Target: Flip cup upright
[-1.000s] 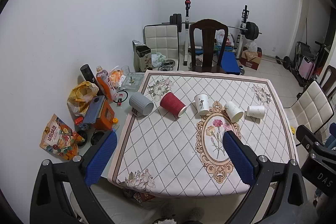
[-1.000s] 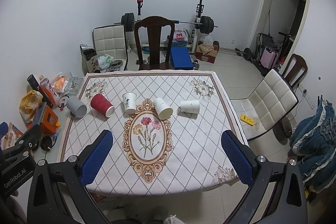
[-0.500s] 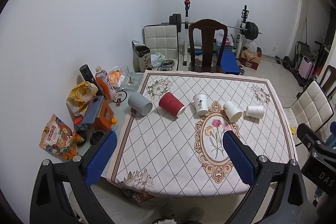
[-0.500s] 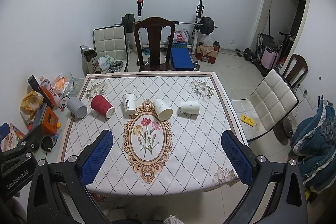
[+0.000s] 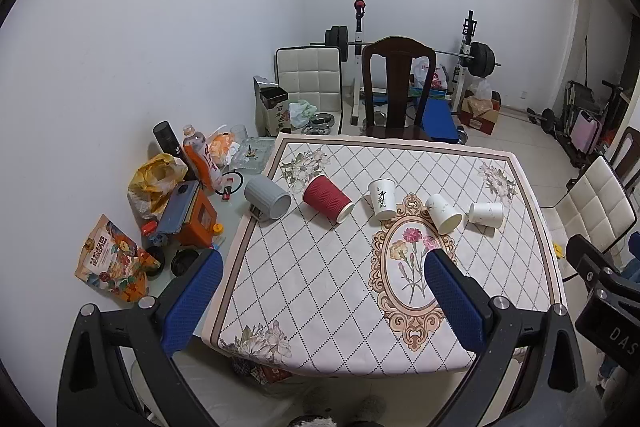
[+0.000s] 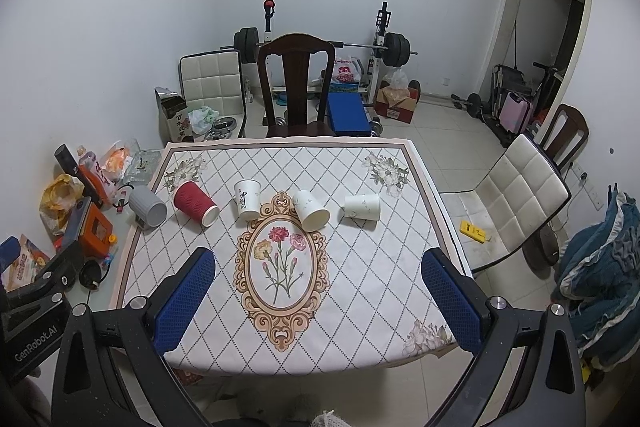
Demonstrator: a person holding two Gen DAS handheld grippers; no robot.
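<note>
Presently, five cups lie on their sides in a row across the far half of the worktop [image 6: 360,287]: grey mug [image 6: 147,207] at the left edge, red cup [image 6: 196,203], printed white cup [image 6: 247,199], white cup [image 6: 311,209], and another white cup [image 6: 362,206] nearest the right edge. Left gripper [image 5: 320,301] and right gripper [image 6: 318,297] both hover wide apart, empty, above the near edge.

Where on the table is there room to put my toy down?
The near half of the tablecloth, between the row of cups and the front edge, is bare, flower oval included. The far strip by the wooden chair is bare too. It is crowded along the cup row, from the grey mug to the rightmost white cup.
</note>
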